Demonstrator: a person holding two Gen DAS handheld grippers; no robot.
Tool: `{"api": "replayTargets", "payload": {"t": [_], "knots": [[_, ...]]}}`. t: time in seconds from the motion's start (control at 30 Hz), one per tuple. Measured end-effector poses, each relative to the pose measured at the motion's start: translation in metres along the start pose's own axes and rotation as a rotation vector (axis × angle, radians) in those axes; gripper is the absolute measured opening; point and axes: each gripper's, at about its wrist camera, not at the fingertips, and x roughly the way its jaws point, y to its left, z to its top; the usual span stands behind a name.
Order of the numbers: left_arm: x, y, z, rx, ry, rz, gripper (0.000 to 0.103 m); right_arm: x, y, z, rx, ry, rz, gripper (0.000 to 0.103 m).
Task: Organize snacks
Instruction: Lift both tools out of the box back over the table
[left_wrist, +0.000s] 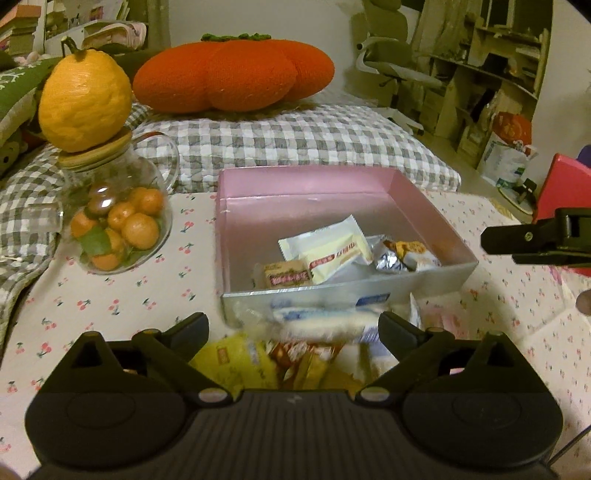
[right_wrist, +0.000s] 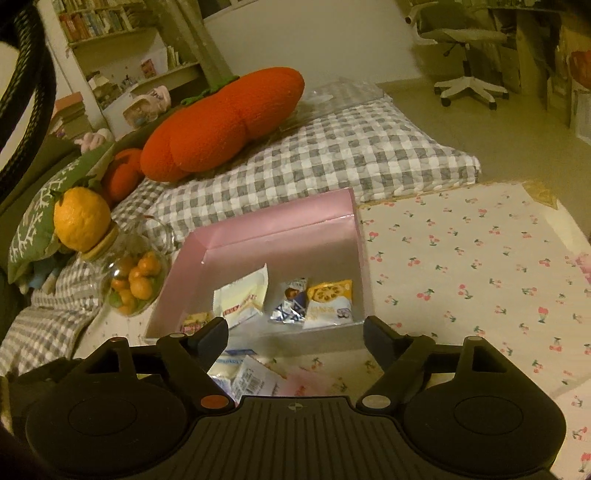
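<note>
Left wrist view looks down over the left gripper (left_wrist: 293, 328), whose jaws stand wide apart with nothing pressed between them. Under and just beyond the jaws lies a loose heap of snack packets (left_wrist: 295, 350) on the desk (left_wrist: 110, 295), which wears a cloth printed with small cherries; the heap is blurred, but yellow, brown and white-and-blue wrappers can be made out. Just past the heap sits the pink box (left_wrist: 306, 181), open at the top. Inside it, toward its near right corner, lie a cream packet (left_wrist: 328, 251), a small pink-labelled sweet (left_wrist: 288, 277) to its left, and a silver foil packet (left_wrist: 391, 258) to its right. Left of the box stands a glass jar (left_wrist: 118, 229) of small oranges, with a big yellow citrus fruit (left_wrist: 85, 103) resting on its wooden lid. Behind the desk a checked quilt (left_wrist: 314, 140) carries an orange pumpkin cushion (left_wrist: 232, 74). At the right edge one black finger of the right gripper (left_wrist: 535, 240) pokes in, held above the desk right of the box.

Right wrist view shows the right gripper (right_wrist: 295, 336) with its jaws also well apart and empty. Between them, farther off, the box's near wall (right_wrist: 258, 336) is seen, with a cookie packet (right_wrist: 328, 302) lying rightmost inside. A white barcoded packet (right_wrist: 247, 380) lies on the desk just in front of the box, near the left jaw.
</note>
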Motion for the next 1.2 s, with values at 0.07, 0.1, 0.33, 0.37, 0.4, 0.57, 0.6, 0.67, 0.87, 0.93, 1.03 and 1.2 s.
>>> {"api": "replayTargets", "payload": {"t": [0.07,0.1,0.33,0.37,0.4,0.57,0.6,0.67,0.87,0.93,1.03,1.2], "knots": [[-0.004,0.002,-0.003,0.005,0.007,0.003,0.099,-0.004,-0.001,-0.002,-0.007,0.002,-0.003,0.082],[-0.006,0.003,-0.005,0.005,0.01,0.005,0.1,-0.005,-0.001,-0.003,-0.011,0.004,-0.005,0.084],[-0.019,0.012,-0.017,0.015,0.009,0.021,0.102,-0.015,0.0,-0.015,-0.06,0.011,-0.016,0.087],[-0.02,0.013,-0.019,0.017,0.01,0.022,0.102,-0.016,0.0,-0.016,-0.066,0.012,-0.016,0.087],[-0.021,0.015,-0.02,0.019,0.012,0.022,0.102,-0.018,0.0,-0.018,-0.072,0.013,-0.016,0.087],[-0.03,0.019,-0.028,0.035,0.012,0.028,0.103,-0.023,0.001,-0.027,-0.114,0.016,-0.023,0.087],[-0.031,0.02,-0.029,0.039,0.011,0.029,0.103,-0.024,0.001,-0.029,-0.123,0.017,-0.026,0.087],[-0.033,0.022,-0.034,0.048,0.012,0.031,0.103,-0.026,0.0,-0.033,-0.138,0.021,-0.03,0.087],[-0.038,0.028,-0.047,0.079,0.031,0.042,0.103,-0.026,0.001,-0.048,-0.203,0.039,-0.051,0.087],[-0.039,0.029,-0.05,0.092,0.032,0.05,0.103,-0.024,0.003,-0.053,-0.224,0.051,-0.059,0.087],[-0.036,0.029,-0.056,0.138,0.031,0.061,0.103,-0.021,0.005,-0.059,-0.246,0.066,-0.064,0.087],[-0.027,0.032,-0.062,0.225,0.011,0.067,0.102,-0.016,0.013,-0.068,-0.28,0.081,-0.058,0.087]]}}
